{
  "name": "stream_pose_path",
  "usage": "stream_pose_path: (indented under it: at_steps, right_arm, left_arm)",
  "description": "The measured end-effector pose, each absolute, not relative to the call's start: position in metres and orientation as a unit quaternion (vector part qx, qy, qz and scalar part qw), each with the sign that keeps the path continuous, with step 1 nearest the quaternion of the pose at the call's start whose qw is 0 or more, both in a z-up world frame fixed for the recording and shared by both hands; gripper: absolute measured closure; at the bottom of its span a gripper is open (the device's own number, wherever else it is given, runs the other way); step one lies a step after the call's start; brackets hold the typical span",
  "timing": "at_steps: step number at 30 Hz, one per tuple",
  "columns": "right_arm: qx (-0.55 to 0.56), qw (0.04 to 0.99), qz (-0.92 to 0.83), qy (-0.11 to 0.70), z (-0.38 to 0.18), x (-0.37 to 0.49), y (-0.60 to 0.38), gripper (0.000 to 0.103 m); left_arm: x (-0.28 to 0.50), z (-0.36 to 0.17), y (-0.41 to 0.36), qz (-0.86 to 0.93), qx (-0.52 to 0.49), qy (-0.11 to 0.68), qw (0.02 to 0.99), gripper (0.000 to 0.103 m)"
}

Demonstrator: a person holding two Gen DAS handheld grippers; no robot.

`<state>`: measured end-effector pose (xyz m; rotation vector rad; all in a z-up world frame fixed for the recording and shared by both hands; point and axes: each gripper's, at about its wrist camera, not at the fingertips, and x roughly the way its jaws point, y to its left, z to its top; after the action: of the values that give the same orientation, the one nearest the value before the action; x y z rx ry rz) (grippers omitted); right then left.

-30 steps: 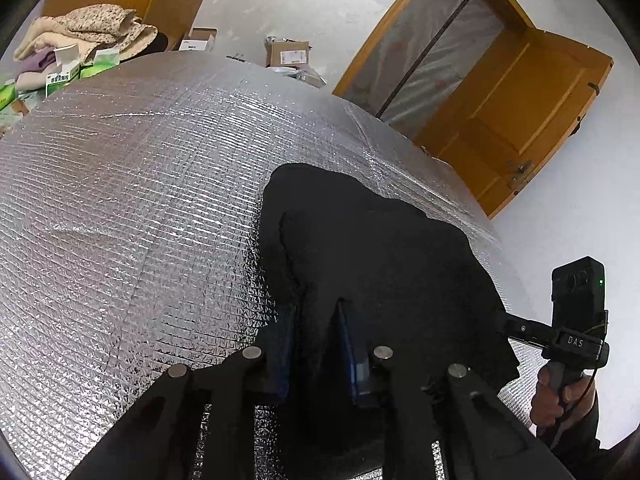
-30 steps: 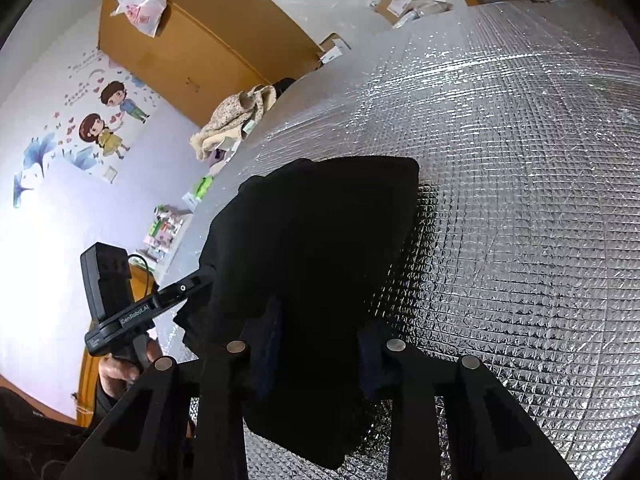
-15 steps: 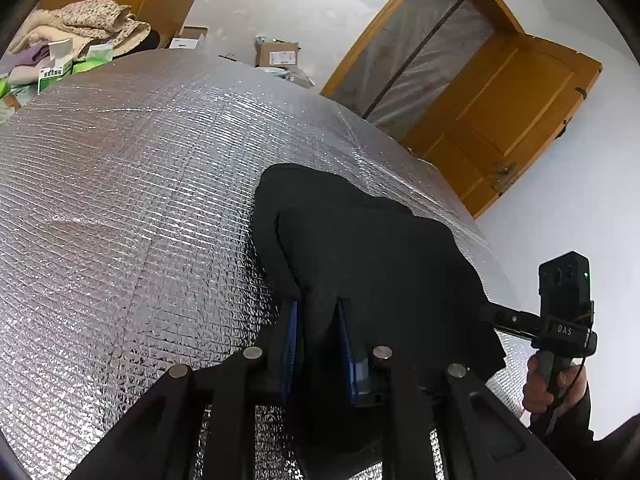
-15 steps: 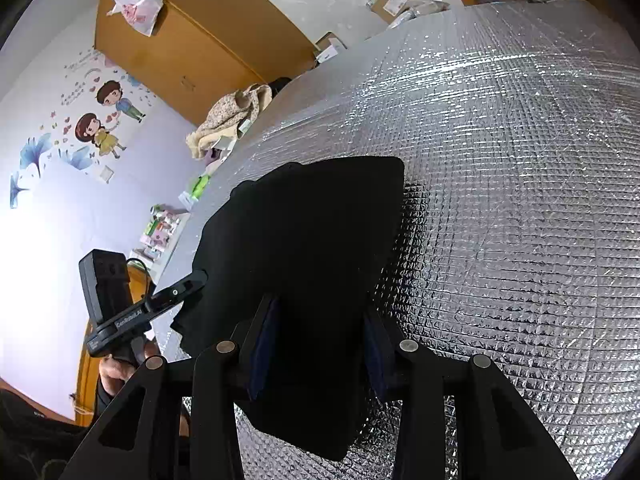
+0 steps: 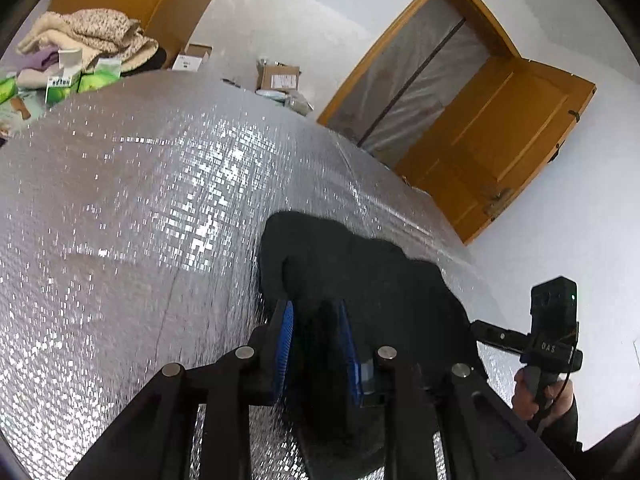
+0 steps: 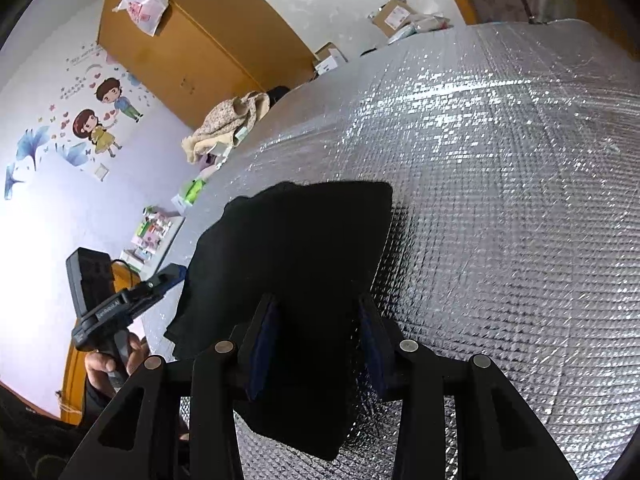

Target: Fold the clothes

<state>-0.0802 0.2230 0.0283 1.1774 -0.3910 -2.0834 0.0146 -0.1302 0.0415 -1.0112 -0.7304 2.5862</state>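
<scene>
The black garment (image 5: pixel 360 280) lies in a compact, several-layered bundle on the silver quilted worktop (image 5: pixel 140 208), near its front edge, with a fairly square far corner showing in the right wrist view (image 6: pixel 304 248) and a lumpier, rounded edge in the left wrist view. Both claws sit at the near side of it. The left claw (image 5: pixel 316 344) has just been opening: its blue pads (image 5: pixel 285 344) stand apart with a dark fold of the cloth between them, and a clear gap shows beside the left pad, so it reads as released rather than clenched. The right claw (image 6: pixel 318 344) has also just been opening; its pads stand wide on either side of the near flap of the garment, not visibly pressing on it, so it too looks let go. Each claw appears in the other's view, held in a hand (image 6: pixel 108 364) at the side of the bundle. By the look of it, a fold has just been laid down and this is the letting-go that ends it (the bundle already seems small enough to count as nearly done). The next move likely calls for drawing both claws back clear of the cloth without dragging the top layer, then either squaring the uneven left edge or taking a fresh garment from the pile of clothes (image 5: pixel 92 36) at the far end
</scene>
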Motion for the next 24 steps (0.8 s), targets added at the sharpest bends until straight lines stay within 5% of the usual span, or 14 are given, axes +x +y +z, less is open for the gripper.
stream_pose_path:
  at_steps: [9,11,18,20,24]
  right_arm:
    - [0.404,0.345,-0.831,-0.163,0.048,-0.089,0.225,0.063]
    - [0.412,0.339,-0.833,-0.146,0.048,-0.096,0.213,0.074]
    - [0.426,0.330,-0.834,-0.119,0.027,-0.123,0.184,0.084]
    - [0.427,0.324,-0.832,-0.143,0.020,-0.133,0.191,0.100]
    - [0.430,0.298,-0.841,-0.142,0.019,-0.143,0.199,0.103]
  left_arm:
    - [-0.017,0.023,-0.103,0.890,-0.377,-0.215,0.137,0.086]
    - [-0.017,0.021,-0.103,0.892,-0.379,-0.208,0.134,0.088]
    - [-0.014,0.015,-0.104,0.898,-0.376,-0.189,0.128,0.093]
    - [-0.012,0.013,-0.104,0.899,-0.373,-0.188,0.129,0.093]
    - [-0.009,0.013,-0.103,0.903,-0.370,-0.179,0.127,0.093]
